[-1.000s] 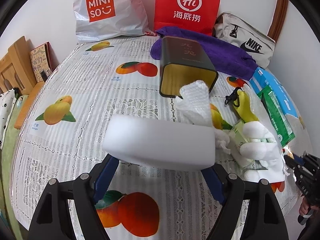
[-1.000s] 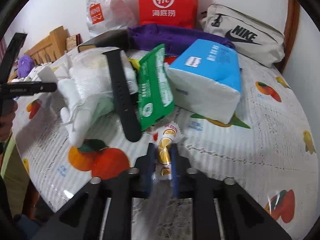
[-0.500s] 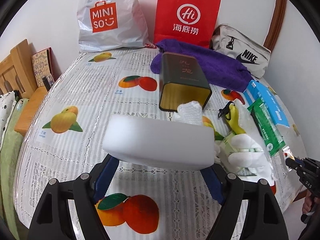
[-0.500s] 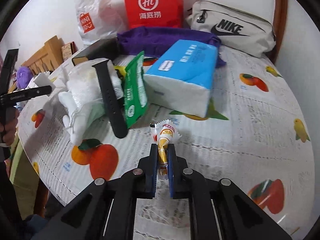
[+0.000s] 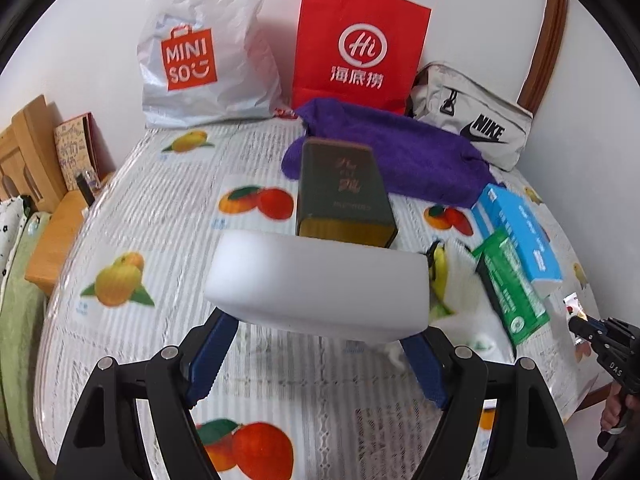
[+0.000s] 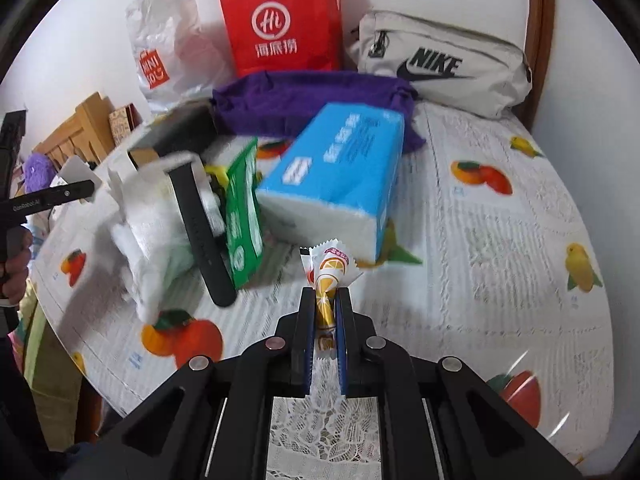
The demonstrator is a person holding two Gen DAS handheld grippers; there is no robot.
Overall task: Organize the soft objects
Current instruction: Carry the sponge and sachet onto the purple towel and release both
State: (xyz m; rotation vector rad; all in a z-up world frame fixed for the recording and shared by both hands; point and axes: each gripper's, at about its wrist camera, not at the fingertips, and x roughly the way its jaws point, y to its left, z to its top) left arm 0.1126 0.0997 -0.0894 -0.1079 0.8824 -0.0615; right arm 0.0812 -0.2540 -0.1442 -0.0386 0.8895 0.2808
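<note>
While both grippers hold items above the table (image 6: 500,216), sorting looks barely begun. The left gripper (image 5: 316,344) is spread wide around a white sponge (image 5: 316,280); the right gripper (image 6: 325,304) pinches a candy (image 6: 331,276). Gloves (image 6: 148,236), tissues (image 6: 340,176) and a purple towel (image 5: 404,152) lie cluttered.

A home room: fruit-print lace cloth (image 5: 168,216) covers the worktop, shopping bags (image 5: 360,44) and a waist bag (image 6: 440,64) line the wall.
</note>
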